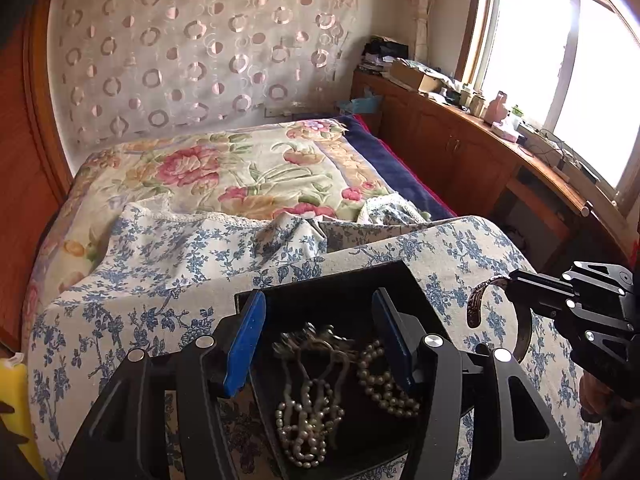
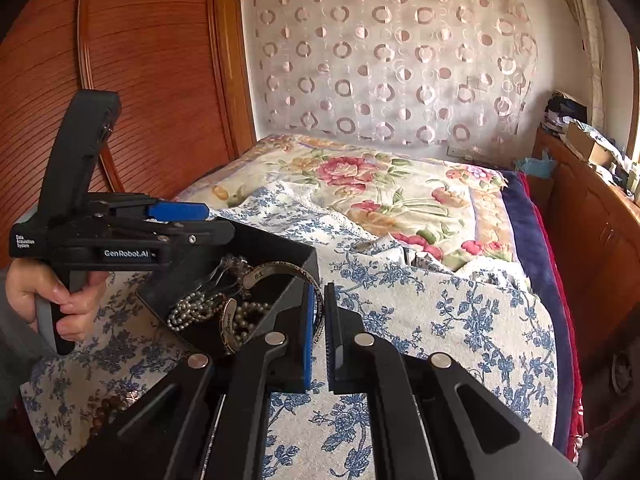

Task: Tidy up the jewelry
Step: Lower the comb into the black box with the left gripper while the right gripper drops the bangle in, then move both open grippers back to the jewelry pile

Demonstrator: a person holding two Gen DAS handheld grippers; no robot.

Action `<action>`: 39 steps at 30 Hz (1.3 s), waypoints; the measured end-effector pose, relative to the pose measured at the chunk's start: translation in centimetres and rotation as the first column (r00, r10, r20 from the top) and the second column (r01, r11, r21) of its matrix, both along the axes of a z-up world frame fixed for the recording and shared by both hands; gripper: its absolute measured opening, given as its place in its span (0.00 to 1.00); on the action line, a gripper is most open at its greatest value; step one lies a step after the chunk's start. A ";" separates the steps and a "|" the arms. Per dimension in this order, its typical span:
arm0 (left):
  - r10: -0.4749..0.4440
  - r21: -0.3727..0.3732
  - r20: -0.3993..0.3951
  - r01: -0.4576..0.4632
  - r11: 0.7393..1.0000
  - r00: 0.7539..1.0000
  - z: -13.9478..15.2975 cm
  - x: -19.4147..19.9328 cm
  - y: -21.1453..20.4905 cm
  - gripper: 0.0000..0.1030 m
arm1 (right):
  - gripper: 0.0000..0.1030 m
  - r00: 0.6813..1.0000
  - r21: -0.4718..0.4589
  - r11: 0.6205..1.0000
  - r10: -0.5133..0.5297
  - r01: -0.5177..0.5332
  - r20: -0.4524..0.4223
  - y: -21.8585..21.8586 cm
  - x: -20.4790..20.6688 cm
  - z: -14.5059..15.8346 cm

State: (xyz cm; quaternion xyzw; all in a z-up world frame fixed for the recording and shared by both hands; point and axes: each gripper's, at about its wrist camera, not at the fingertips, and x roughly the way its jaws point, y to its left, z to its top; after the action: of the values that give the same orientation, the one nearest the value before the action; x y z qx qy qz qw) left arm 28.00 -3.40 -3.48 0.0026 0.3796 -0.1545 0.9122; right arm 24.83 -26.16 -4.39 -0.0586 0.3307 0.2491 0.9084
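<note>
A black open box sits on the blue-flowered cloth and holds pearl necklaces and tangled chains. My left gripper hovers over the box with its blue pads wide apart; the pearls lie below them, not between them. The right wrist view shows it from the side over the box, held by a person's hand. My right gripper is shut on a dark engraved cuff bangle at the box's right edge. In the left wrist view that gripper holds the bangle just right of the box.
The flowered cloth covers the near end of a bed with a floral blanket. Brown beads lie on the cloth at the near left. A wooden wardrobe stands left, and a cluttered cabinet runs under the window.
</note>
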 end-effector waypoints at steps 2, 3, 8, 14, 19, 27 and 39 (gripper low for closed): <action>0.000 -0.002 0.002 0.000 1.000 1.000 0.0 0.0 0.1 0.51 | 0.06 1.000 0.001 1.000 -0.001 0.001 0.001 0.0 0.0 0.0; 0.000 -0.001 0.003 0.000 1.000 1.000 0.1 0.0 0.1 0.51 | 0.06 1.000 0.001 1.000 0.000 0.000 0.002 0.0 0.0 0.0; 0.006 0.011 0.027 -0.006 1.000 1.000 0.8 -1.1 1.0 0.52 | 0.06 1.000 -0.003 1.000 0.020 -0.020 0.012 0.9 0.3 0.3; 0.036 0.025 0.055 -0.037 0.999 0.998 1.5 -3.1 2.9 0.55 | 0.06 0.998 -0.025 0.998 0.059 -0.059 0.015 3.5 1.4 0.4; 0.066 0.032 0.069 -0.068 0.997 0.995 1.8 -4.5 4.9 0.60 | 0.06 0.994 -0.098 0.990 0.106 -0.106 -0.004 6.9 3.0 -0.8; 0.097 0.050 0.055 -0.100 0.994 0.994 1.2 -6.1 6.8 0.67 | 0.06 0.991 -0.271 0.954 0.131 -0.129 -0.011 10.6 4.4 -3.5; 0.094 0.073 0.037 -0.097 0.993 0.995 0.9 -9.3 7.2 0.76 | 0.08 0.995 -0.162 0.982 0.101 -0.101 -0.007 8.4 2.9 -0.9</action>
State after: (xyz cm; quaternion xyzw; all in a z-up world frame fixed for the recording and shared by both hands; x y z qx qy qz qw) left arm 18.67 3.82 -2.59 0.0212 0.3694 -0.0962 0.9240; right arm 27.73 -17.73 -5.25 -0.1493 0.3461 0.2673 0.8869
